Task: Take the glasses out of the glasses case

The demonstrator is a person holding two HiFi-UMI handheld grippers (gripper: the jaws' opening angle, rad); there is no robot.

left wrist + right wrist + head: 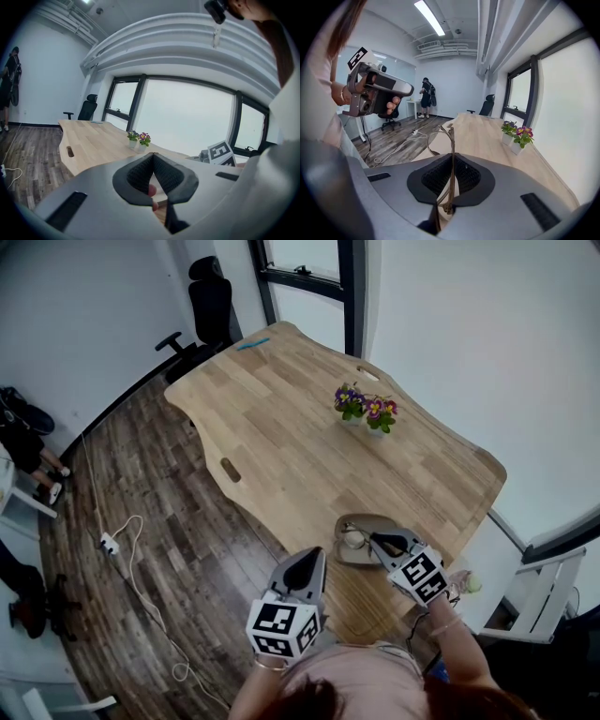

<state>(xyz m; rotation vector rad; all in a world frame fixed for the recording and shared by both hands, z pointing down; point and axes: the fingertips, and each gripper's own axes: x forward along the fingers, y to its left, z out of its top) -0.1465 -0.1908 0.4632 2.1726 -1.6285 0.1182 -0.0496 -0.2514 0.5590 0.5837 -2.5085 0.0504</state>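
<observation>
An open beige glasses case point(349, 557) lies near the table's front edge. My right gripper point(376, 540) is over it, shut on the glasses point(353, 538), which have a thin frame. In the right gripper view the glasses' folded temples point(451, 145) stand upright, pinched between the jaws of my right gripper point(452, 158), with a lens rim point(433, 140) just beyond. My left gripper point(314, 556) is shut and holds nothing, left of the case at the table's edge. In the left gripper view the left gripper point(153, 156) has its jaws closed together.
Two small pots of purple flowers point(366, 410) stand mid-table on the wooden table point(281, 427). A black office chair point(208, 306) is at the far end. A white cable and power strip point(112, 545) lie on the floor. A person point(426, 96) stands across the room.
</observation>
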